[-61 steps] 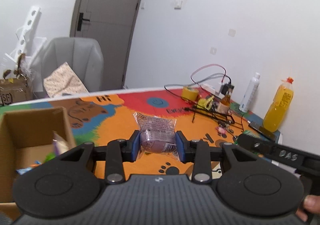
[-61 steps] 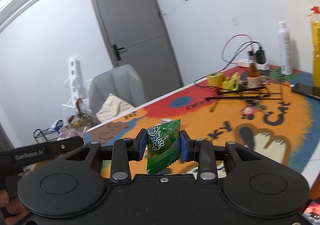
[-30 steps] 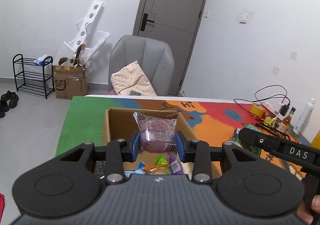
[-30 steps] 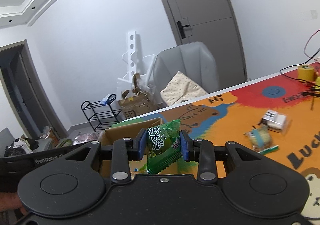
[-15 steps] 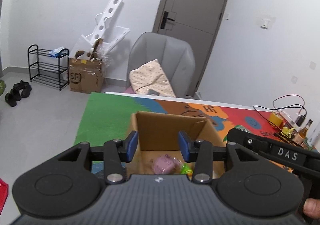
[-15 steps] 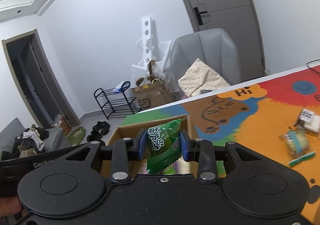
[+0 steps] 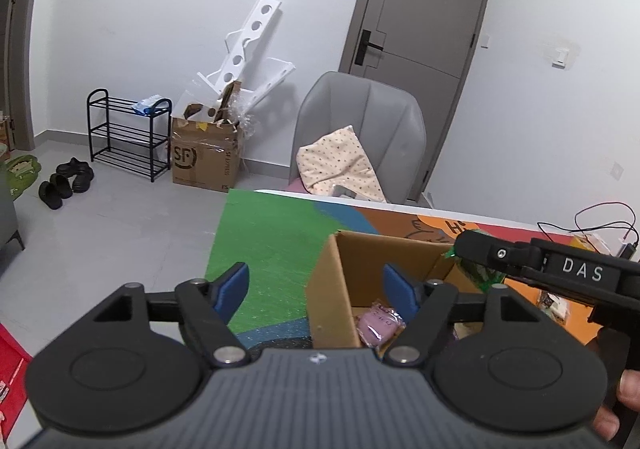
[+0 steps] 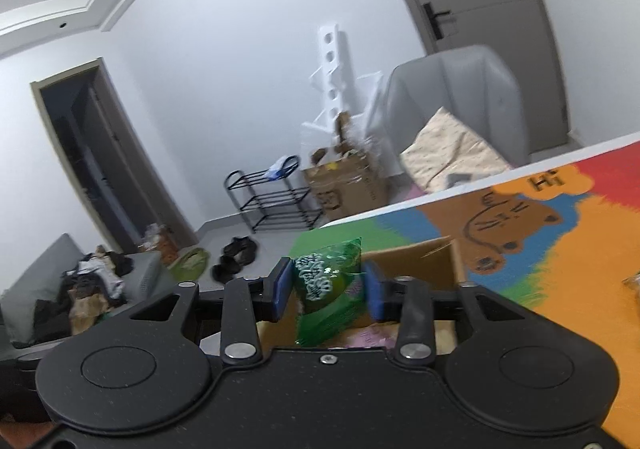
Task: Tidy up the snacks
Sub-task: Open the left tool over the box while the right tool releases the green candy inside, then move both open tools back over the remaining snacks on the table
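An open cardboard box (image 7: 332,289) stands on the colourful table mat (image 7: 272,249), close under both grippers. My left gripper (image 7: 316,277) hangs over the box's left wall. Its jaws are opening wide and nothing is between them. A purple snack packet (image 7: 378,325) lies inside the box. My right gripper (image 8: 328,289) is over the box (image 8: 420,261), jaws opening. A green snack packet (image 8: 326,301) is still between its blue pads, tilted and blurred, with a small gap at the right pad. The right gripper's black body (image 7: 560,269) shows at the right of the left wrist view.
The table's left edge runs just beyond the box, with grey floor below. A grey chair (image 7: 360,137) with a cushion stands behind the table. On the floor are a brown carton (image 7: 204,161) and a black shoe rack (image 7: 124,133). A hand (image 7: 628,389) grips the right tool.
Both grippers swung left from the mat to above the box. The left gripper opened and the purple packet dropped into the box. The right gripper's pads have spread off the green packet.
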The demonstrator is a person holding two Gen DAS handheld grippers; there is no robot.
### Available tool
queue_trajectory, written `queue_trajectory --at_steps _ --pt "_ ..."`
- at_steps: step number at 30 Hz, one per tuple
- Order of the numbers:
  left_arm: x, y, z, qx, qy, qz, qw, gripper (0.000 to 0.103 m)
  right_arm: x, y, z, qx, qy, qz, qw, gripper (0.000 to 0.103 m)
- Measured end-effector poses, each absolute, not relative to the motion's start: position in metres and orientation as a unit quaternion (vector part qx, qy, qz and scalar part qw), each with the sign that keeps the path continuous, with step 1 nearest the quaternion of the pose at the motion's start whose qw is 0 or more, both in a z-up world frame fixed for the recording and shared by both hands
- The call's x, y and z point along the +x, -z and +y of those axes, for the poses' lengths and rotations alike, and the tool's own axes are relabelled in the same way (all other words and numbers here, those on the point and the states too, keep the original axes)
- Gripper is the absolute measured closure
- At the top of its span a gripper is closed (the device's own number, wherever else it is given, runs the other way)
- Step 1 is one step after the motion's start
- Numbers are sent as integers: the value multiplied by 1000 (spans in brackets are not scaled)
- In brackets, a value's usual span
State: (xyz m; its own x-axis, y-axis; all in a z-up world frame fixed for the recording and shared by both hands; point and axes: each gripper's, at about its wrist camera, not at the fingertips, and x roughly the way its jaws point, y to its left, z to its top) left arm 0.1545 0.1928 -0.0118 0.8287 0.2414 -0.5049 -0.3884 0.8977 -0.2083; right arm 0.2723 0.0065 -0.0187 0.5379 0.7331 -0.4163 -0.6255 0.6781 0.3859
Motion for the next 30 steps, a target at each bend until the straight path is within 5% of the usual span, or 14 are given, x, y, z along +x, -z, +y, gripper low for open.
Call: queue_trajectory --at_steps 9,30 --pt "150 12 186 -147 -171 247 942 12 266 20 -24 106 -355 281 885 46" --pt "171 8 98 -124 -94 255 954 7 255 29 -146 105 -262 279 918 33"
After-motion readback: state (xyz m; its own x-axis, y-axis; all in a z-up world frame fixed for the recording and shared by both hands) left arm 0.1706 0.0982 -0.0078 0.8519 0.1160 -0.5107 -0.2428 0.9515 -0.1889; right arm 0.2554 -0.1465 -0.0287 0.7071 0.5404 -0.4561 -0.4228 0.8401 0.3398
